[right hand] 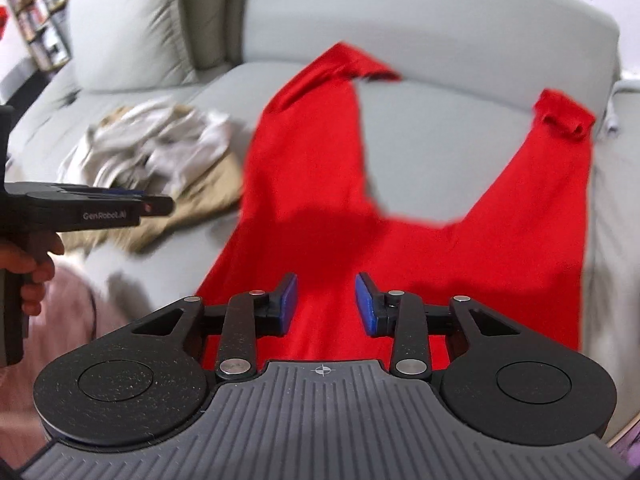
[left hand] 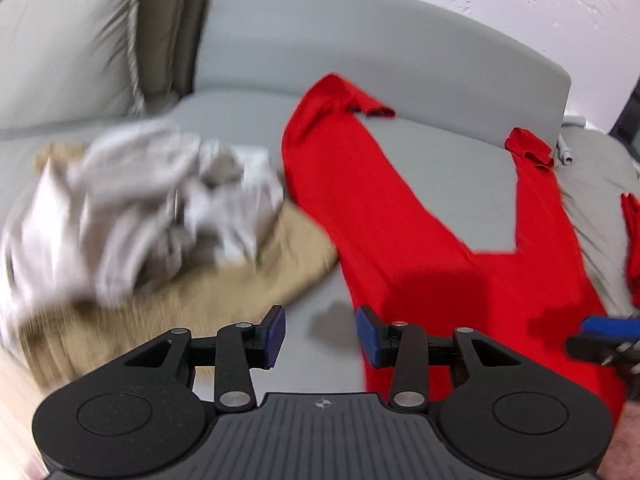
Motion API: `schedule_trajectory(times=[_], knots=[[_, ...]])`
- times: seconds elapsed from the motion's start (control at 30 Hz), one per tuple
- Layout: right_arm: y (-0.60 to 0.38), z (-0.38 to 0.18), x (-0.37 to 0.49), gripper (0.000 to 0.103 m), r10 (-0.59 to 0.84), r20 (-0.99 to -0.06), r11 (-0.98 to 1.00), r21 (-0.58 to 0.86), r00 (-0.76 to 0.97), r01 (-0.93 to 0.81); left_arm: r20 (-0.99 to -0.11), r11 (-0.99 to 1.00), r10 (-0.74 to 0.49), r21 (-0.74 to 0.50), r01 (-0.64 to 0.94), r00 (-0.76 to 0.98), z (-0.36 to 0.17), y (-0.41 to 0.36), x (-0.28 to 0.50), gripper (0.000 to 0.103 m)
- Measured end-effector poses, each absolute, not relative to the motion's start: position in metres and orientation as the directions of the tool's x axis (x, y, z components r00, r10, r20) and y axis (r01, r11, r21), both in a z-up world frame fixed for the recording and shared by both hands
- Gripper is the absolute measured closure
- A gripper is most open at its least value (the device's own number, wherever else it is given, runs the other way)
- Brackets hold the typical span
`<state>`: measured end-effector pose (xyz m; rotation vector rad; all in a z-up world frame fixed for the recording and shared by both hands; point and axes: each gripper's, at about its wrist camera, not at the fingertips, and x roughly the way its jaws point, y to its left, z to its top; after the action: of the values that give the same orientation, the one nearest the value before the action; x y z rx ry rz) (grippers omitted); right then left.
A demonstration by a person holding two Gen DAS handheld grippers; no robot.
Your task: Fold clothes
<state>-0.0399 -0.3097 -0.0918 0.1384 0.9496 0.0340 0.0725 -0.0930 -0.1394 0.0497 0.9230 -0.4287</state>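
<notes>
Red trousers (right hand: 400, 208) are lying spread flat on the grey sofa seat (right hand: 420, 128), filling the centre and right of both frames, their two legs running up toward the backrest with cuffs rolled. The left gripper (left hand: 321, 330) is hovering with jaws released and nothing between them over bare seat beside the waist, and the right gripper (right hand: 326, 300) is hanging likewise empty above the waist. A blurred pale heap of clothes (left hand: 152, 204) is sitting on a tan garment (left hand: 224, 292) at the left.

Red trousers (right hand: 320, 200) lie spread flat on the sofa, legs apart.
</notes>
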Motion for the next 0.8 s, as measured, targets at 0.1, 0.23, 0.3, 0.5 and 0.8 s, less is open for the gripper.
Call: schedule_trajectory(times=[0.1, 0.23, 0.3, 0.5, 0.8], knots=[[-0.305, -0.117, -0.052, 0.065, 0.069, -0.811, 0.992, 0.116, 0.581, 0.045, -0.758, 0.908, -0.377, -0.187, 0.376, 0.532, -0.160, -0.094, 0.053, 0.068], [-0.314, -0.142, -0.058, 0.065, 0.049, -0.834, 0.986, 0.129, 0.550, 0.108, -0.756, 0.903, -0.359, -0.133, 0.408, 0.548, -0.174, -0.110, 0.049, 0.067], [-0.317, -0.151, -0.062, 0.065, 0.047, -0.849, 0.982, 0.136, 0.526, 0.132, -0.771, 0.904, -0.345, -0.120, 0.410, 0.535, -0.180, -0.119, 0.054, 0.067], [-0.325, -0.165, -0.061, 0.065, 0.062, -0.862, 0.977, 0.155, 0.503, 0.146, -0.803, 0.871, -0.318, -0.038, 0.490, 0.503, -0.201, -0.147, 0.061, 0.068], [-0.333, -0.172, -0.056, 0.063, 0.096, -0.867, 0.966, 0.199, 0.489, 0.163, -0.678, 0.773, -0.317, 0.221, 0.595, 0.664, -0.180, -0.169, 0.029, 0.103]])
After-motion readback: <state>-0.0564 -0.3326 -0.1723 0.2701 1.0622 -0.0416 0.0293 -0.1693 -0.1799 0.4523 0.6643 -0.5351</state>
